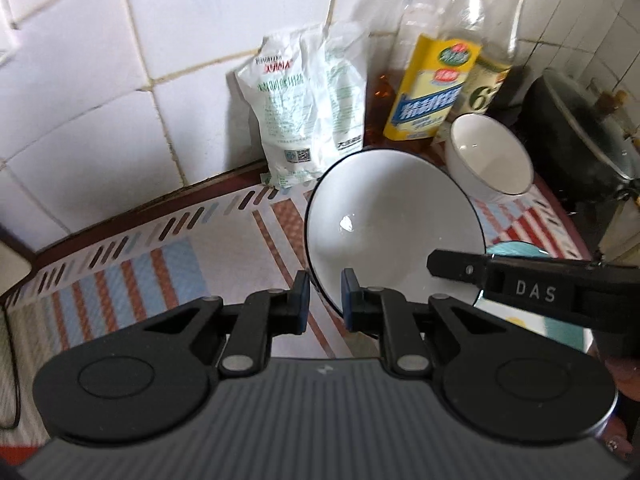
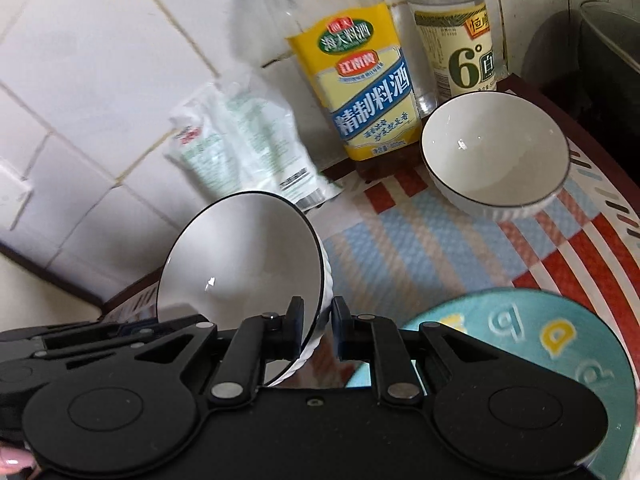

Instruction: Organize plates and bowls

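Bowl [image 2: 244, 264] tilted, rim in right tongs [image 2: 316, 322] (left-wrist view unclear)

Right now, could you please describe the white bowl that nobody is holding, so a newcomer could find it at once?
Start at the tiled wall corner, where two tall bottles stand: the yellow-labelled bottle and the clear bottle. Just in front of them, upright on the patterned mat, sits the small white bowl. Unlike the tilted bowl, no hand-held gripper touches it.

Two white bowls [image 2: 240, 264] [image 2: 494, 152], one teal plate [image 2: 560, 344], two bottles [image 2: 360, 92] [image 2: 456, 48], one bag [image 2: 240, 148].
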Tool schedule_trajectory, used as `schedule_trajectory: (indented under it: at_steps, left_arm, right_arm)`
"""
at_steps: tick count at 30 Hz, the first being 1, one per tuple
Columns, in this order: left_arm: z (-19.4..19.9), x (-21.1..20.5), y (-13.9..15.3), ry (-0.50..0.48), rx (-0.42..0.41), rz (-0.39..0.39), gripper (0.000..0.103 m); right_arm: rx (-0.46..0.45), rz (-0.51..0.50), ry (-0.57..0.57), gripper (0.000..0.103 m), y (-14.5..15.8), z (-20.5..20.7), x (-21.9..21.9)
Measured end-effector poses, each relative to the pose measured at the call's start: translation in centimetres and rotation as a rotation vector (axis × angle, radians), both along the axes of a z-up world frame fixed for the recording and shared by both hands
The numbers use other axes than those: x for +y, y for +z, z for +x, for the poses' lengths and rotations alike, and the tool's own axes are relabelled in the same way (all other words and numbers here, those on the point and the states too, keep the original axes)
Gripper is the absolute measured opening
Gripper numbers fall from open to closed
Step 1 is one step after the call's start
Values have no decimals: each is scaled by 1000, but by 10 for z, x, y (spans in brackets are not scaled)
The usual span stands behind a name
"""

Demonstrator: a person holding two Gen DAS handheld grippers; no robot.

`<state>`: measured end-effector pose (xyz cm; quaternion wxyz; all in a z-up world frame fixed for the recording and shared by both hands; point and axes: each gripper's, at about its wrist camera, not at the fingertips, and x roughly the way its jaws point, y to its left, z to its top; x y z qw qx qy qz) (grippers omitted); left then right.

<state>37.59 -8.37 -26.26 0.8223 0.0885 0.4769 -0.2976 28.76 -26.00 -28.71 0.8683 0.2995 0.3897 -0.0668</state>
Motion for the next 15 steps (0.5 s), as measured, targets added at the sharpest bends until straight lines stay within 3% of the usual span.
schedule_trajectory:
  at_steps: [8, 15]
  left_arm:
    - [-66, 31, 45, 81, -46, -31, 14]
    - [-127, 71, 59, 171, -66, -61, 14]
  right_arm:
    - [0, -11, 135, 20, 36, -50, 22]
    - [12, -38, 257, 21, 56, -89, 58]
